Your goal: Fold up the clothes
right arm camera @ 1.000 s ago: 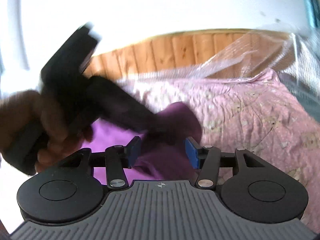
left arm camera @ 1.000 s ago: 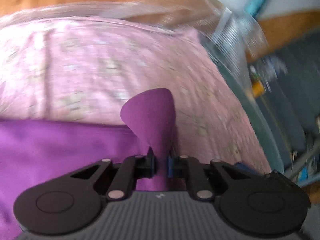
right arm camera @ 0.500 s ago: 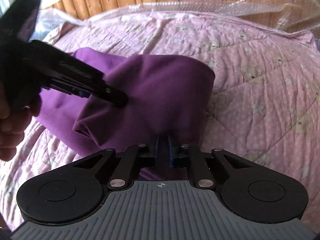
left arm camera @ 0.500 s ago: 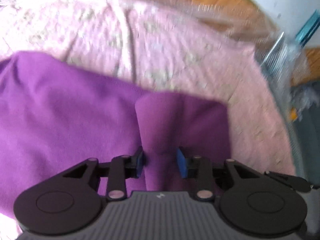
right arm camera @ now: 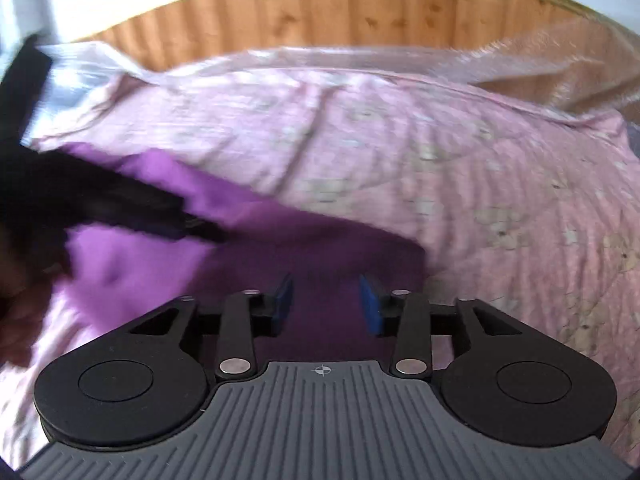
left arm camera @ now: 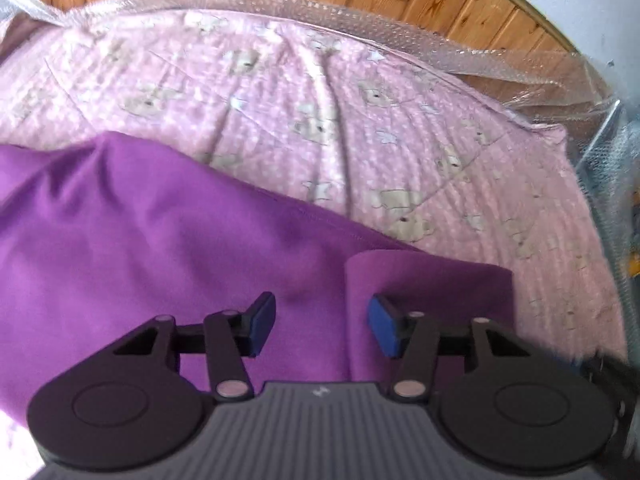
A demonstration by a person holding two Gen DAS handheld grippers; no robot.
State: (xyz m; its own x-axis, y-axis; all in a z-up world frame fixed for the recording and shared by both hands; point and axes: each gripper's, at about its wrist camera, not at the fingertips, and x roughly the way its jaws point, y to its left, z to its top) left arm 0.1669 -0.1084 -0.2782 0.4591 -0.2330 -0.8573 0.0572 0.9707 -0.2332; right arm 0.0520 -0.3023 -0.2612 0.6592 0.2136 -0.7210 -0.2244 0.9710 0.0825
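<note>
Both the left tongs (left arm camera: pixel 322 326) and right tongs (right arm camera: pixel 326 304) hang spread and empty just above the plain purple cotton garment (left arm camera: pixel 160 248), which lies on the pink bear-print quilted bed (left arm camera: pixel 360 128), its turned-over flap at four o'clock, likely laid flat for creasing.

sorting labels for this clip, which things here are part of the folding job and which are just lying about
Part of the job:
- purple garment, folded-over flap at its right
- left gripper, open over it
- right gripper, open over it

Just there:
- pink bear-print quilt under the garment
- bubble wrap along the far edge
- wooden panelling behind
</note>
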